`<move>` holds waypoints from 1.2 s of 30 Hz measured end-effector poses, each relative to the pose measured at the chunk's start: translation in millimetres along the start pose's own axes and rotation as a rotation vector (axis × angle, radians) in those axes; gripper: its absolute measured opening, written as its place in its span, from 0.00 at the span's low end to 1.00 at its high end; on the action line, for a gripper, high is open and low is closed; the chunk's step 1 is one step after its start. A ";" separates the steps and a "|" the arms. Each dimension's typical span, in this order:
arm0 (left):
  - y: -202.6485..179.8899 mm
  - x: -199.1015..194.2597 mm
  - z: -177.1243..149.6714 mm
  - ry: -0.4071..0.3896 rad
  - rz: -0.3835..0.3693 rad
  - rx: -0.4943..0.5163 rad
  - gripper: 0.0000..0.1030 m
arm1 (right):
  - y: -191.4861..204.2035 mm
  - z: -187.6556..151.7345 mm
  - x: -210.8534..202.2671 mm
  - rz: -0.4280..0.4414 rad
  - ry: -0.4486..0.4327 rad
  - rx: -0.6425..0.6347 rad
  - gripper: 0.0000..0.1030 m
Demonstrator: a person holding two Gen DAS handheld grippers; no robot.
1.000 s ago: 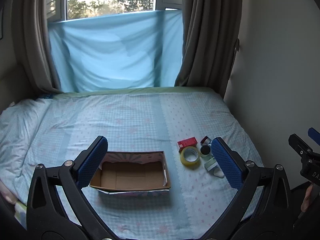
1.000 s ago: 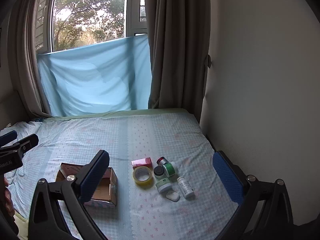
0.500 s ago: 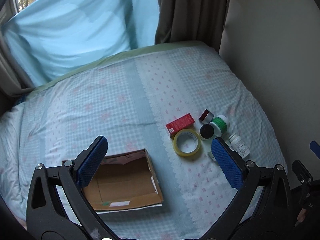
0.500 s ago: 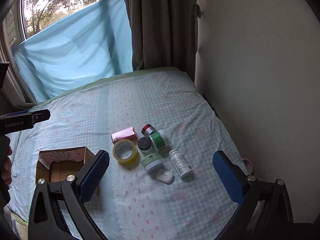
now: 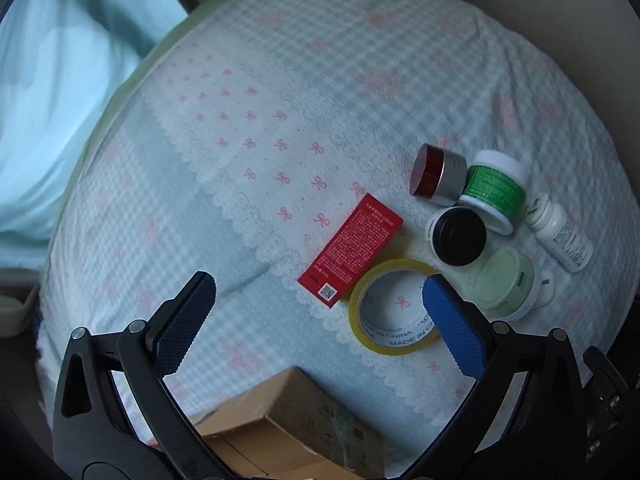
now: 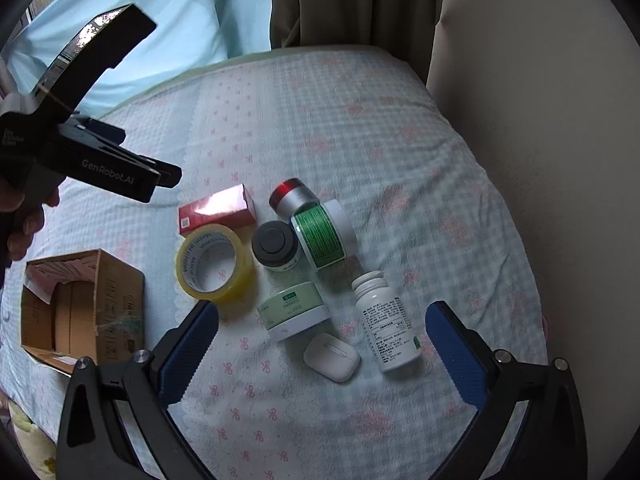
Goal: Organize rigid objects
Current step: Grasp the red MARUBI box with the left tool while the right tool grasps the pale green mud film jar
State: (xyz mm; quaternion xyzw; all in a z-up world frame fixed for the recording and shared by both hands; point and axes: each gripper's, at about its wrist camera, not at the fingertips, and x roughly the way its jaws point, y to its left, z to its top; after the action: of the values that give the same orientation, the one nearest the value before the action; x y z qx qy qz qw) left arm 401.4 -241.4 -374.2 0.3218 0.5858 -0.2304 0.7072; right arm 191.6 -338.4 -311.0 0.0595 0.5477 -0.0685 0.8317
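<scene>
Both grippers spread, empty. Left gripper (image 5: 316, 312) hovers near red box (image 5: 351, 251), right of cardboard box (image 6: 80, 308): light, stiff; pinch its long sides.

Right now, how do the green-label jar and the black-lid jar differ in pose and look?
The green-label jar lies tipped on its side, white lid toward the far right; the black-lid jar stands upright, lid facing up. The green-label jar looks taller with a bright printed wrap; the black-lid jar is squat and pale. Both are round, capped, side by side on the bed.
</scene>
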 end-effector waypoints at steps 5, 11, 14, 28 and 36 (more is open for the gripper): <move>-17.9 59.4 22.4 0.107 0.014 0.130 1.00 | 6.3 -3.2 50.9 0.003 0.096 -0.050 1.00; -31.0 99.2 36.3 0.190 0.004 0.226 0.97 | 22.9 -7.1 95.7 0.002 0.162 -0.157 0.98; -36.1 112.1 41.1 0.218 0.020 0.262 0.93 | 29.3 -6.3 112.8 0.003 0.188 -0.203 0.95; -57.9 141.2 38.9 0.339 -0.019 0.371 0.42 | 45.5 -13.6 154.1 0.016 0.291 -0.287 0.68; -50.9 136.2 37.2 0.319 -0.010 0.337 0.41 | 50.8 -18.0 152.4 0.015 0.281 -0.264 0.67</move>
State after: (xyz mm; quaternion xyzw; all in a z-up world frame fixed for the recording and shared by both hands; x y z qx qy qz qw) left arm 419.2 -296.4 -512.7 0.4650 0.6450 -0.2747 0.5406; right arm 243.9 -292.7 -457.0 -0.0369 0.6624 0.0191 0.7480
